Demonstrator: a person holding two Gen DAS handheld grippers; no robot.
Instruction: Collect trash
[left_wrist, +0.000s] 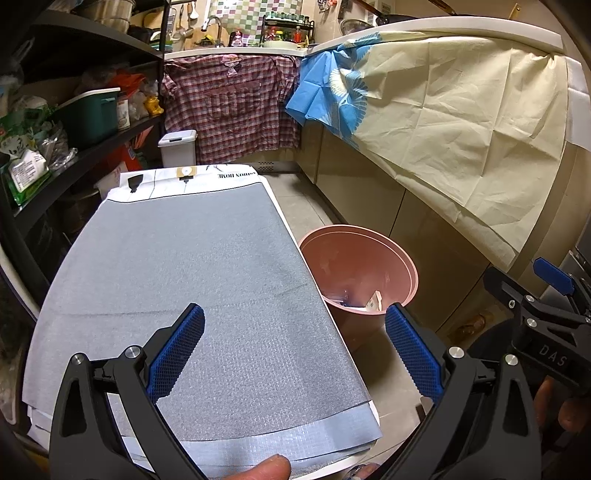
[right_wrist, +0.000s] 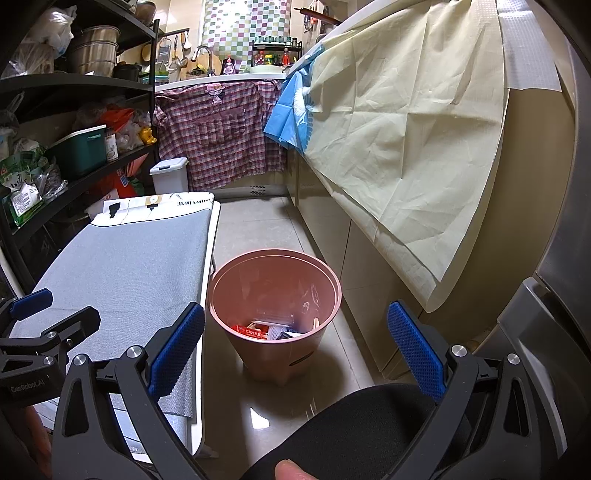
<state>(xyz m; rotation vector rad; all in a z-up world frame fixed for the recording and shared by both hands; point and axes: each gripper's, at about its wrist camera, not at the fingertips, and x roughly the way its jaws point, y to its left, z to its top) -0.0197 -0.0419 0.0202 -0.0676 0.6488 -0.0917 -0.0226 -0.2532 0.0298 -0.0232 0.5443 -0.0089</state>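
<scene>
A pink waste bin stands on the tiled floor, right of a low table covered by a grey cloth. Inside the bin lies trash: a red packet, white scraps and clear plastic. In the left wrist view the pink waste bin shows beside the table's right edge. My left gripper hovers open over the near end of the grey cloth, nothing between its blue pads. My right gripper is open above the floor in front of the bin, holding nothing. The right gripper also appears at the left wrist view's right edge.
A black shelf rack packed with bags and a green box lines the left wall. A small white lidded bin stands beyond the table. Cabinets draped with a cream sheet and a blue cloth run along the right. A dark rounded seat lies below my right gripper.
</scene>
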